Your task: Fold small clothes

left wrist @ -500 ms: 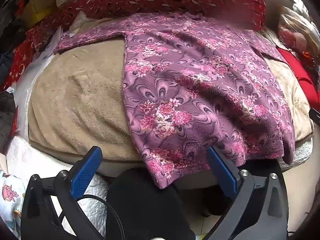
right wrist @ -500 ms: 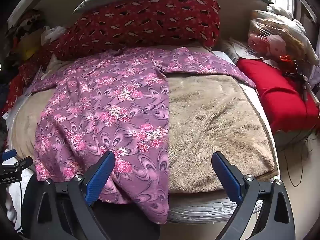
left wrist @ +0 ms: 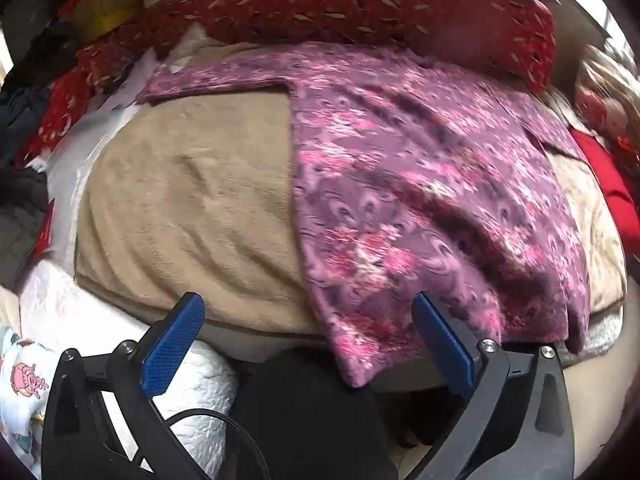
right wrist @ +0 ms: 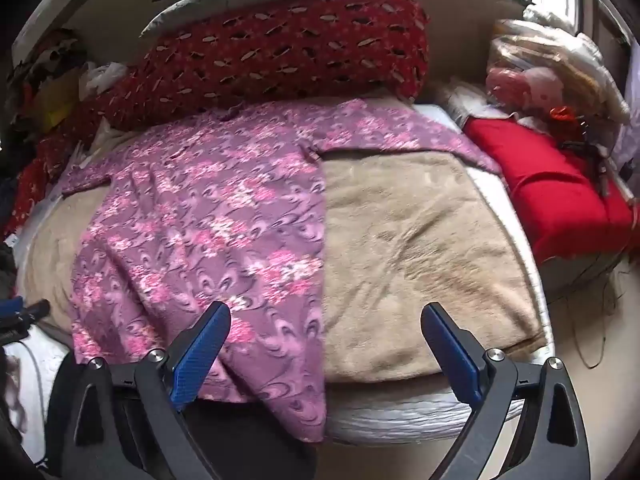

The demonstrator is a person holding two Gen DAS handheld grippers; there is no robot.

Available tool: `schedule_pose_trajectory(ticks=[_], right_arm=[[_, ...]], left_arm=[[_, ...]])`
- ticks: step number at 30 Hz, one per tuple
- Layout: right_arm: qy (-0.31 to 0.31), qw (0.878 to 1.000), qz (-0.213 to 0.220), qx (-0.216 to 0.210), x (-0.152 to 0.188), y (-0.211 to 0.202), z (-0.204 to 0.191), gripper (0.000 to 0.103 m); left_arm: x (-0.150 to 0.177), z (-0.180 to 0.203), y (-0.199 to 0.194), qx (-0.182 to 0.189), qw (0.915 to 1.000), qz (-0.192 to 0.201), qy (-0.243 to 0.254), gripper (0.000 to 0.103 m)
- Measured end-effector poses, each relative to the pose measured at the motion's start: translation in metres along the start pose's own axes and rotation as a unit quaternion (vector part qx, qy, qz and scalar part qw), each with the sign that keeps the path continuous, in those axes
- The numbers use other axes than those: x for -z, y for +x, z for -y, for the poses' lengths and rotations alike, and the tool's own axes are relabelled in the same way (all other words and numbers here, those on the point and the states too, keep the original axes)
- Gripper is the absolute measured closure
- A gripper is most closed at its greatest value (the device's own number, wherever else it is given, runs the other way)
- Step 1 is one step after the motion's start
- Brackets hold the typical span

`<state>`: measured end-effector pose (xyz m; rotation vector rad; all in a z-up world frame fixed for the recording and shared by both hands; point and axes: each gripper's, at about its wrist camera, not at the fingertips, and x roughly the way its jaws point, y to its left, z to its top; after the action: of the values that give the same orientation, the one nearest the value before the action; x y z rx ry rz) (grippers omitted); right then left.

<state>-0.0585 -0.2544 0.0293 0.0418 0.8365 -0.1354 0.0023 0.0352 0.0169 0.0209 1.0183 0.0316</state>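
A purple floral garment (left wrist: 420,184) lies spread flat on a tan blanket (left wrist: 188,208), sleeves out to both sides, its hem hanging over the near bed edge. My left gripper (left wrist: 308,320) is open and empty, just short of the hem's left corner. In the right wrist view the garment (right wrist: 208,220) covers the left half of the blanket (right wrist: 420,248). My right gripper (right wrist: 326,332) is open and empty above the near edge, its left finger over the hem's right side. The left gripper's tip (right wrist: 20,312) shows at the far left.
A red patterned pillow (right wrist: 288,44) lies behind the garment. A red cushion (right wrist: 556,184) and stacked bags (right wrist: 544,64) sit at the right. Clutter (left wrist: 60,40) piles at the left. A white quilt (left wrist: 192,400) and a dark object (left wrist: 304,412) lie below the bed edge.
Both grippers have moved slightly forward toward the bed; the views are a little blurred. The garment lies as before, and both grippers stay open.
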Motion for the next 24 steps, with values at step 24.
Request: schedule_pose_trajectory(ticks=[24], right_arm=[[-0.017, 0.999, 0.035, 0.006, -0.013, 0.003, -0.010, 0.007]], left_arm=[[0.007, 0.038, -0.019, -0.034, 0.9945, 0.078, 0.060, 0.000]])
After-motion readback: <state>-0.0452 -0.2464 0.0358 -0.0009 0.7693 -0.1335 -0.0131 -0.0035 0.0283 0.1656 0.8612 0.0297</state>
